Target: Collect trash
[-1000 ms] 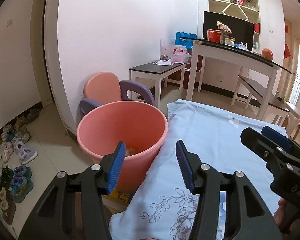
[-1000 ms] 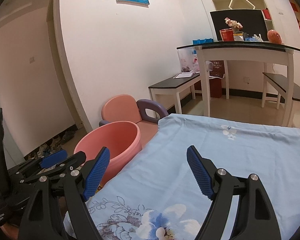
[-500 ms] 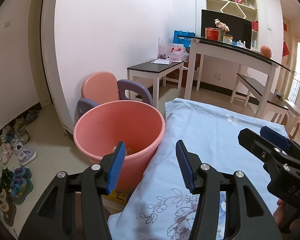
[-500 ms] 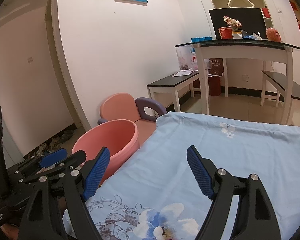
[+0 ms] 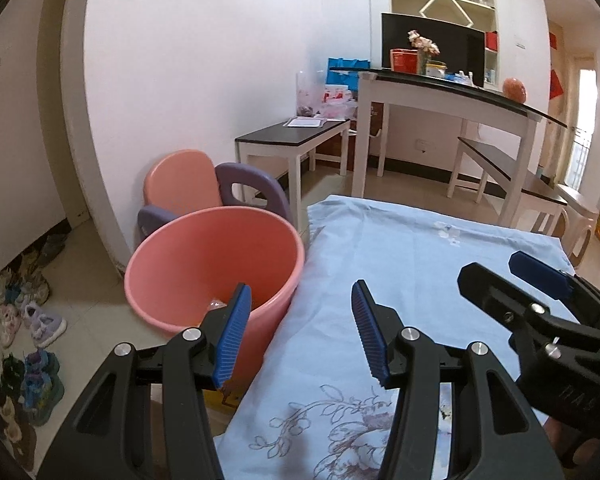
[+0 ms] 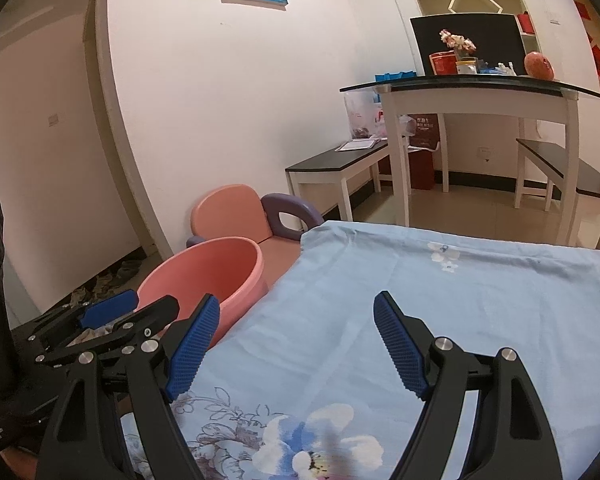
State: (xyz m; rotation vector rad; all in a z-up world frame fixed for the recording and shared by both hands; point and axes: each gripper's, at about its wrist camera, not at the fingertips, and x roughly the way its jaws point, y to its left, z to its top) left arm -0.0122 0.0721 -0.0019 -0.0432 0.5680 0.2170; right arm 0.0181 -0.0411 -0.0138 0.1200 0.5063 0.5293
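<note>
Your left gripper [image 5: 300, 330] is spread and empty, its blue ribbed pads bare; the left one hangs over the near rim of the round salmon-pink plastic bucket [image 5: 172, 248], the right one over the pale blue floral cloth [image 5: 400, 252] covering the table. Your right gripper [image 6: 296, 344] is likewise released, holding nothing, above that cloth. No trash shows on the cloth; a few scraps lie in the bucket's bottom. The bucket sits forward and left of both claws, touching the cloth's edge, so your left hand is nearer.
</note>
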